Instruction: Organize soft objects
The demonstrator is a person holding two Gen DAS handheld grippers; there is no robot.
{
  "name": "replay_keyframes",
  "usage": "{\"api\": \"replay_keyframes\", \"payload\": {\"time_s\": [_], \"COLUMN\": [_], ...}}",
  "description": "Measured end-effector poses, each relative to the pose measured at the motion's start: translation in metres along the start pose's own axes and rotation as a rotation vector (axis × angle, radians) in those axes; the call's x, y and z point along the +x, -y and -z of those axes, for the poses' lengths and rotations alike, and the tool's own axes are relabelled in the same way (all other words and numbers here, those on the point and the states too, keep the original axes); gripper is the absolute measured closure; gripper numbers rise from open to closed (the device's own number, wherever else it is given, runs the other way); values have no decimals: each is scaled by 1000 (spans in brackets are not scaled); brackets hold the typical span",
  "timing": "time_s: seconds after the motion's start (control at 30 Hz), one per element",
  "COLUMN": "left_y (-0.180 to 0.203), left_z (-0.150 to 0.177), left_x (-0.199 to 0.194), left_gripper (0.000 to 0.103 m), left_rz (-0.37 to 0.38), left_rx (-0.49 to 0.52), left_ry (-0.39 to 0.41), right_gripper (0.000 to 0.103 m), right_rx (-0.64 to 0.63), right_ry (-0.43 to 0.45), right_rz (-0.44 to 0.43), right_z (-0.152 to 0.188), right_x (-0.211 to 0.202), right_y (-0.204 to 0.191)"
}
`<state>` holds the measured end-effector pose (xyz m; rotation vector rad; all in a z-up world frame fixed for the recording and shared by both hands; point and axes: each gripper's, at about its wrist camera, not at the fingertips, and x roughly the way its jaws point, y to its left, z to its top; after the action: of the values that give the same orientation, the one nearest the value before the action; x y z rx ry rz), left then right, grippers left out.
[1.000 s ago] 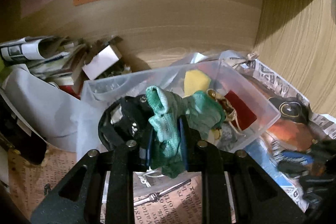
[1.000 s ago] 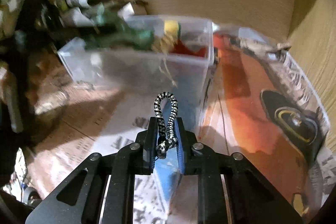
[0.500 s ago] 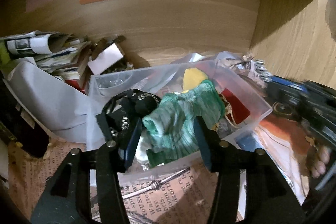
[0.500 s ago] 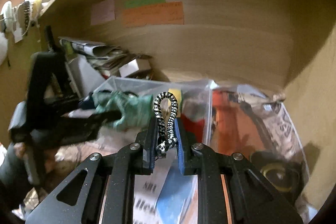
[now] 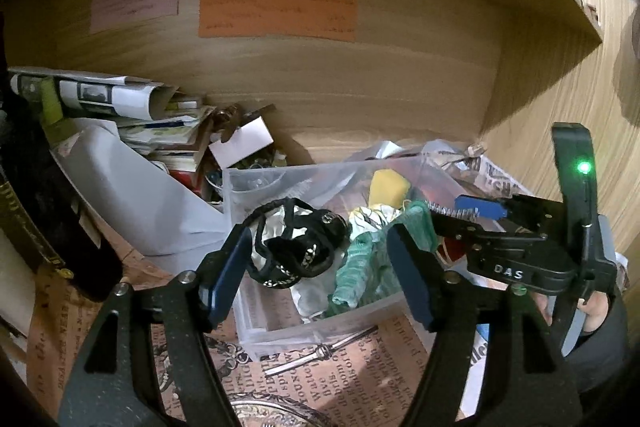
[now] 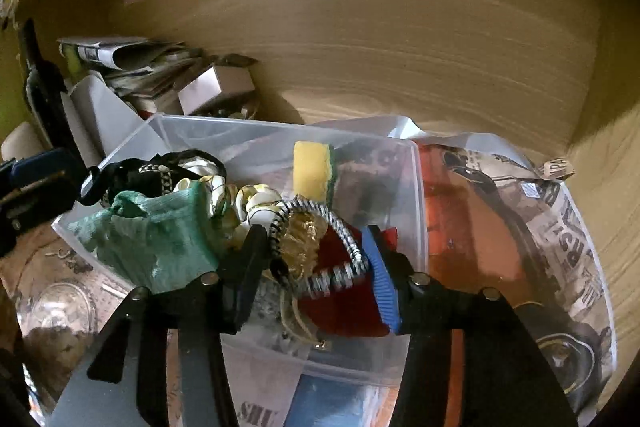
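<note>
left gripper [image 5: 320, 267] spreading wide over the clear plastic bin [image 5: 316, 327], green knitted sock [image 5: 360, 267] lying loose inside. right gripper [image 6: 316, 267] opening too, black-and-white braided loop [image 6: 344, 247] slack between the jaws, above the bin.

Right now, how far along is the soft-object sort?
Done: green sock, black strap bundle and yellow sponge lie in the clear bin. In hand: right gripper is opening, checkered cord loop dropping free over the bin; left gripper is opening with nothing between its fingers. Left: can't tell.
</note>
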<state>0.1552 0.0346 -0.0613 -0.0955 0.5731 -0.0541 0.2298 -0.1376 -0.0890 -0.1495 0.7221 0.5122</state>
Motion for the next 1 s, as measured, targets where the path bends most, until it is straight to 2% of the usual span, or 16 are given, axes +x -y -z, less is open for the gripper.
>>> {"api": "replay_keyframes", "payload": {"time_s": [0.1, 0.37, 0.5, 0.6, 0.63, 0.7, 0.73, 0.87, 1.0], "left_y": [0, 11, 18, 23, 25, 27, 28, 31, 35], "left_z": [-3, -13, -16, -16, -16, -15, -15, -12, -8], "left_x": [-12, -62, -91, -111, -118, -129, -134, -148, -156], "left_gripper": [33, 33, 26, 20, 17, 6, 4, 1, 0], "left_rz": [-4, -3, -10, -7, -8, -16, -19, -26, -25], "left_rx": [2, 19, 33, 43, 48, 50, 51, 61, 61], "left_ry": [28, 150, 226, 273, 290, 320, 336, 369, 378], "right_gripper": [44, 42, 31, 29, 28, 24, 20, 17, 0], "right_rx": [8, -5, -18, -35, -40, -39, -36, -27, -18], "right_ry": [45, 229, 329, 396, 410, 434, 445, 466, 481], "right_rz": [-5, -29, -52, -58, -61, -68, -71, -82, -85], "right_z": [-3, -14, -17, -16, -16, -14, -12, -6, 0], "right_x": [-16, -93, -131, -156, -162, -173, -177, -184, -193], "right_y": [2, -5, -14, -21, -23, -26, -27, -30, -34]}}
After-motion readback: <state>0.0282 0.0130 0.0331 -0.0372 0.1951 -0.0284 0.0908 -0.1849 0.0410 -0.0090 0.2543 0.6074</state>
